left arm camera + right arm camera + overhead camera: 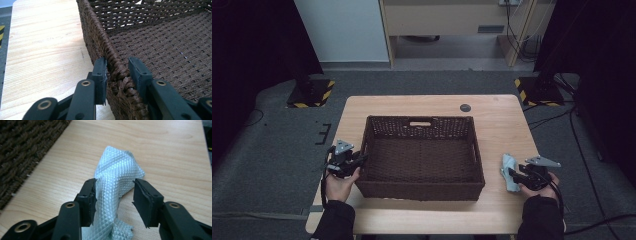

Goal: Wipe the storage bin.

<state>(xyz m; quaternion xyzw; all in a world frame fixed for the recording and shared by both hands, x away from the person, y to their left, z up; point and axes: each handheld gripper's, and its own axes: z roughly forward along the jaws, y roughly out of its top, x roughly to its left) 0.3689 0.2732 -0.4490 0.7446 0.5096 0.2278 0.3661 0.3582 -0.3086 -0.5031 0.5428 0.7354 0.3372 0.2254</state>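
Woven brown basket (pixel 422 155) rim is sitting pinched in the left tool (pixel 117 72), while the right tool (pixel 113 195), spread, is straddling the pale cloth (pixel 117 175) on the table (pixel 162 150), needing a deeper, centred bite.

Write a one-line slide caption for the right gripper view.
Right gripper with open jaws astride a pale blue textured cloth on the wooden table, beside the brown woven basket.

Wood table (pixel 492 120) w/ small dark disc (pixel 465 107) near far edge
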